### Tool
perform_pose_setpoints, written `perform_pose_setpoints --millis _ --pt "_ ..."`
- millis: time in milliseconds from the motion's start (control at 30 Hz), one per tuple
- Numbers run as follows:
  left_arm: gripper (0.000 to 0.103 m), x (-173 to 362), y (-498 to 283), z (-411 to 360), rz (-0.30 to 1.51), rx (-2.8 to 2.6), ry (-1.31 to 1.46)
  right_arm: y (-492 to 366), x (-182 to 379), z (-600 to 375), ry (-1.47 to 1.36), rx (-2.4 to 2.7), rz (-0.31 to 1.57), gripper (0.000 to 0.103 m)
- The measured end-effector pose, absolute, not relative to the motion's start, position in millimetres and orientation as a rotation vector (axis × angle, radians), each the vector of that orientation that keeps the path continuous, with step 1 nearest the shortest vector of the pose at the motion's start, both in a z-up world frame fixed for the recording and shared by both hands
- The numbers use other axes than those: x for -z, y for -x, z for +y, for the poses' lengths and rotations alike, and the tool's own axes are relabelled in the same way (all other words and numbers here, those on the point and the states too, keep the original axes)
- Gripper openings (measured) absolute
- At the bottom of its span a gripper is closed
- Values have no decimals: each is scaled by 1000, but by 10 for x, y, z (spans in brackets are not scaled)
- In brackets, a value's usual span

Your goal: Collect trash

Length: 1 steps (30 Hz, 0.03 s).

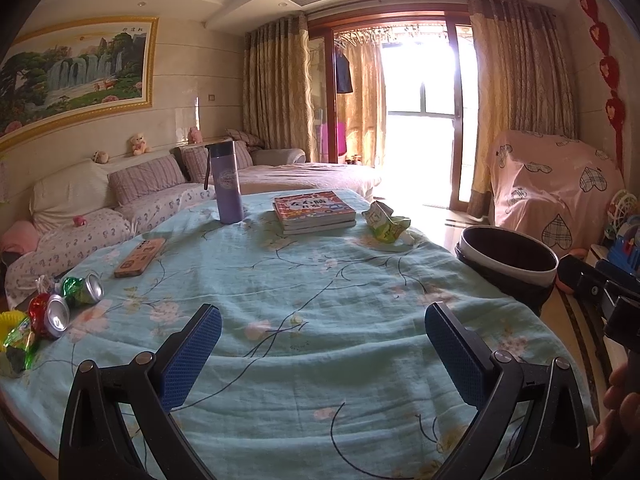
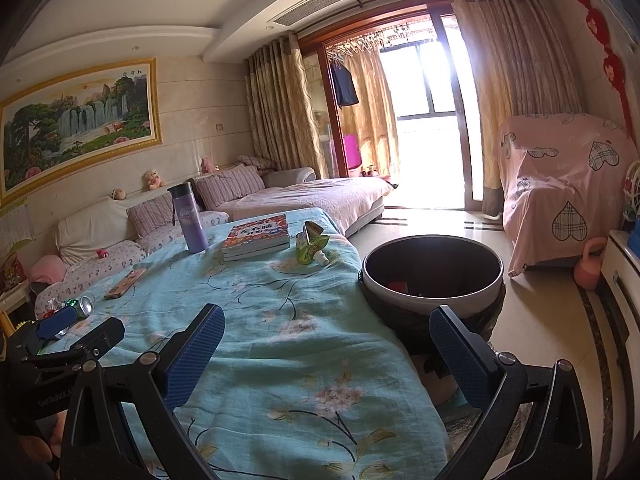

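The crushed cans (image 1: 68, 300) lie at the table's (image 1: 320, 280) left edge and the crumpled carton (image 1: 386, 220) beside the books (image 1: 314, 210), so a careless reach may roll a can off or topple the purple bottle (image 1: 227, 182). The left hand-held gripper (image 1: 322, 354) and right hand-held gripper (image 2: 326, 354) hover wide open, holding nothing, with the bin (image 2: 432, 276) just beside the table on the right.

Purple bottle (image 1: 227, 182) upright, stacked books (image 1: 314, 211) beside it, wooden block (image 1: 140, 263), framed painting (image 1: 76, 76)

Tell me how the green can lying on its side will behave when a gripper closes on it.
The green can lies on its side, so it may roll on the tablecloth. Its crumpled look suggests thin walls, probably light and denting further under the pads.
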<state>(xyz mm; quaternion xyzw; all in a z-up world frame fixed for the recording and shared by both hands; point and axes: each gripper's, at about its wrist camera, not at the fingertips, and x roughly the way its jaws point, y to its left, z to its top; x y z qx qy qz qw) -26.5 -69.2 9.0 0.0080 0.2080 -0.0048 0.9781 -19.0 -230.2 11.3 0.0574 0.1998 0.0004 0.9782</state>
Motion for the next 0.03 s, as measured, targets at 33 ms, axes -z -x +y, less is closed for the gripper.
perform_pose_setpoints --millis 33 --pt "102 -89 258 -695 422 13 -15 183 -111 -2318 -117 -2 404 103"
